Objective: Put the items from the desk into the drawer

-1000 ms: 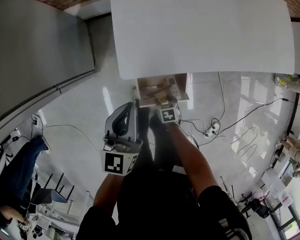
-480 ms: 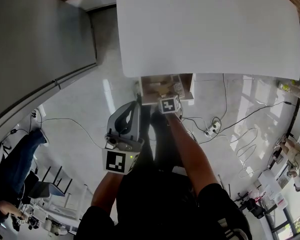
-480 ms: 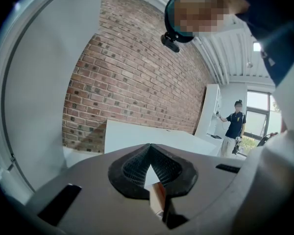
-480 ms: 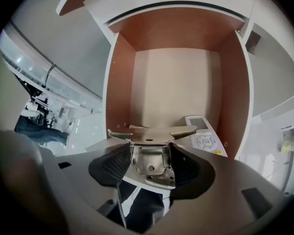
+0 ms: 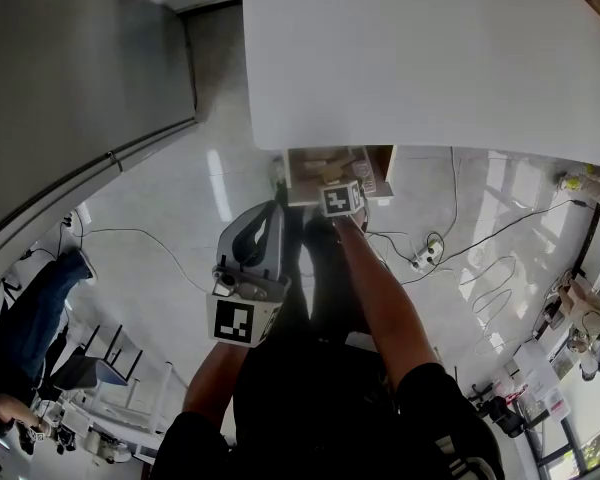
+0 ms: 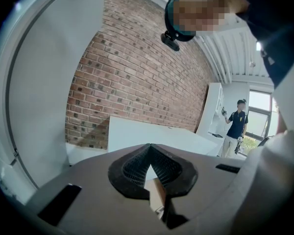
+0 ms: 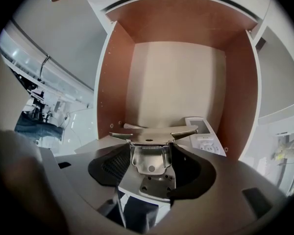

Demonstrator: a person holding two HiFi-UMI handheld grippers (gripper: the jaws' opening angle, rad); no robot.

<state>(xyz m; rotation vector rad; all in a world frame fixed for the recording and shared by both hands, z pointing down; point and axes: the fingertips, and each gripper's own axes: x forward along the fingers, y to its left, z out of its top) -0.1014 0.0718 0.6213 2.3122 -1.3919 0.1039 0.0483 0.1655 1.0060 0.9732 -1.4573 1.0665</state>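
The open wooden drawer [image 5: 302, 176] hangs out from under the white desk [image 5: 420, 58]. My right gripper [image 5: 338, 194] reaches over the drawer's front, shut on a shiny metal clip-like item [image 7: 149, 155] with flared wings. In the right gripper view this item sits over the drawer's floor, with the brown drawer wall [image 7: 112, 82] on the left. A white remote-like device [image 7: 204, 136] lies at the drawer's right side. My left gripper [image 5: 263, 230] is held back near the person's body, pointing up, shut and holding nothing; the left gripper [image 6: 152, 169] faces a brick wall.
Cables and a power strip [image 5: 421, 260] lie on the glossy floor to the right of the drawer. A grey partition [image 5: 70, 88] runs along the left. A person [image 6: 236, 125] stands far off at the right of the left gripper view.
My right gripper has moved forward with the metal item, closer over the drawer. The left gripper has stayed about where it was.
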